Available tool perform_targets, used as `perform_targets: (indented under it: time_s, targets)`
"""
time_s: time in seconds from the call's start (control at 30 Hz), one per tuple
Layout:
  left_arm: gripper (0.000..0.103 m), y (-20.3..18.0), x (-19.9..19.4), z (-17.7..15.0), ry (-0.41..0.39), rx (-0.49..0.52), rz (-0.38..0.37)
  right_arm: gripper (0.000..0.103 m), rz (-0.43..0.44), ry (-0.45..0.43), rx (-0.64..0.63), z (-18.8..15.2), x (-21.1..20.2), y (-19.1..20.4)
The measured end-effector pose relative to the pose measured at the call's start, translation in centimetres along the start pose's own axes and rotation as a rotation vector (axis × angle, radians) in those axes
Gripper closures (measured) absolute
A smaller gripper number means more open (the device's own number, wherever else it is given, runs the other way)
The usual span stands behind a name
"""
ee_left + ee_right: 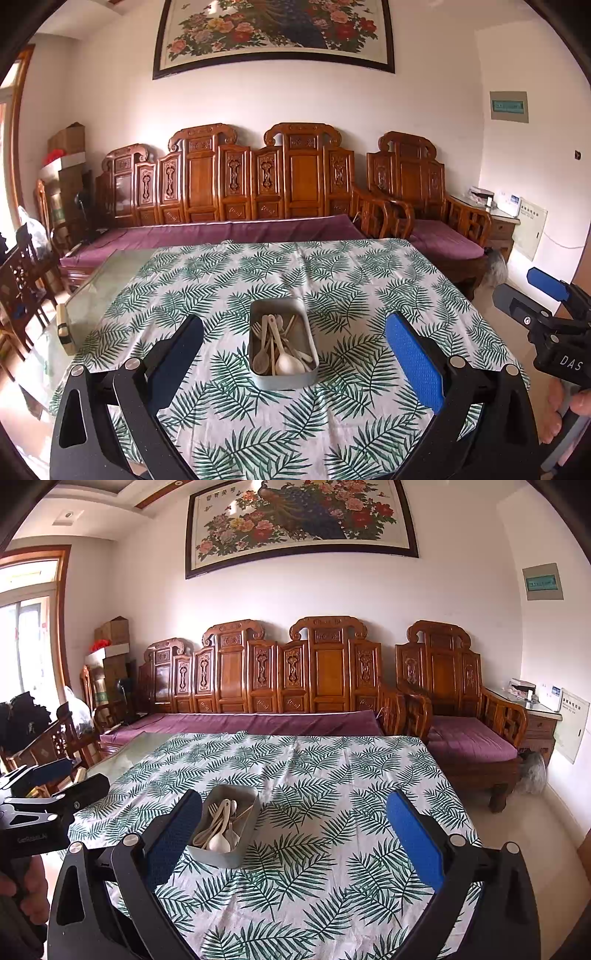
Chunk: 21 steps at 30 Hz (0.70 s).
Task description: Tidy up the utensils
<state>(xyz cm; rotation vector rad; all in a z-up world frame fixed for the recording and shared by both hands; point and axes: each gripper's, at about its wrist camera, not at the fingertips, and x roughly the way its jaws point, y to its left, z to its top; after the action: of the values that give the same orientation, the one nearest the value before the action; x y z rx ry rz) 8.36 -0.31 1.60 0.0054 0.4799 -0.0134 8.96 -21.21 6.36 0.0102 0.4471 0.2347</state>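
A grey rectangular tray (258, 382) sits on the leaf-print tablecloth (354, 288). It holds several cream spoons and forks (280, 347) piled together. My left gripper (295, 339) is open and empty, above the table, with the tray between its fingers and farther away. My right gripper (295, 823) is open and empty; in its view the tray (218, 856) with the utensils (221, 825) lies by the left finger (173, 838). Each gripper shows at the edge of the other's view, the right gripper (532, 295) at right, the left gripper (62, 779) at left.
A bare glass strip of the table (107, 280) shows left of the cloth. A carved wooden sofa (236, 184) with purple cushions stands behind the table, an armchair (424, 192) at right. Wooden chairs (22, 273) stand at left.
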Motion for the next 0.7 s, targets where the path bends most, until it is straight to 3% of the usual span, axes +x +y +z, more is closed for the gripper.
perform_targets:
  time_s: [0.7]
  targets:
    - [0.008, 0.01, -0.19, -0.26, -0.009, -0.004, -0.004, 0.003, -0.003, -0.001, -0.002, -0.02, 0.25, 0.41]
